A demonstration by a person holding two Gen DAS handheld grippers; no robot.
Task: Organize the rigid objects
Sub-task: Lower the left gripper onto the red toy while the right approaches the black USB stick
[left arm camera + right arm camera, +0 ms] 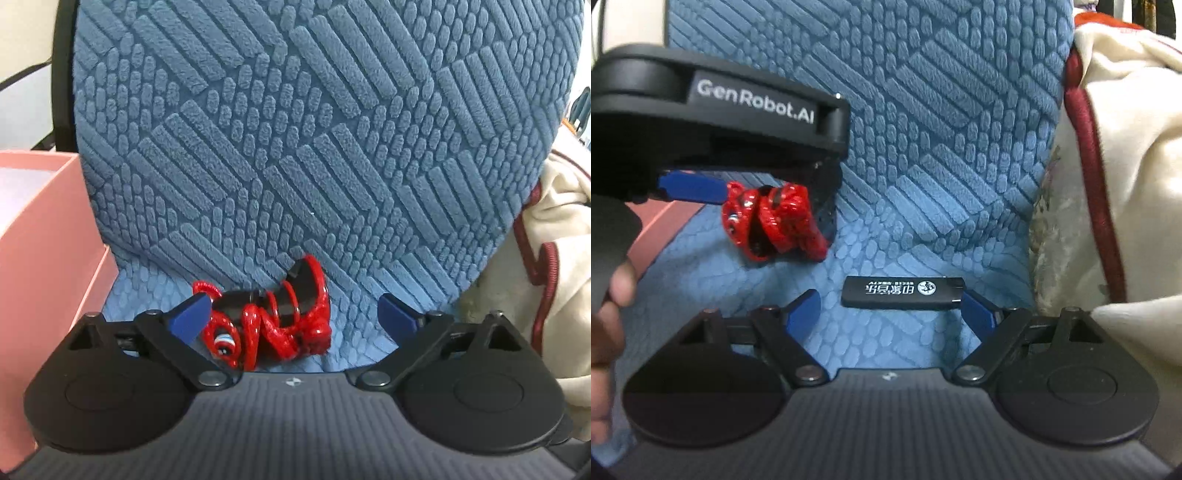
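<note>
L gripper jaws wide, straddling red-and-black hair claw clip on blue seat cushion; I'm lining up a grab. R gripper also spread, black lighter between tips. Pink box to left, prob. drop spot.

Red toy: we see a glossy red figure with black parts, wire-like red coils and a small blue-and-white striped bead; it lies on its side between the spread fingers of the left gripper, touching the left finger's blue pad and apart from the right one.
Black lighter: we see a slim black bar with white printed characters and a round logo; it lies flat and crosswise just ahead of the right gripper, its right end against that gripper's right finger, well apart from the toy.
</note>
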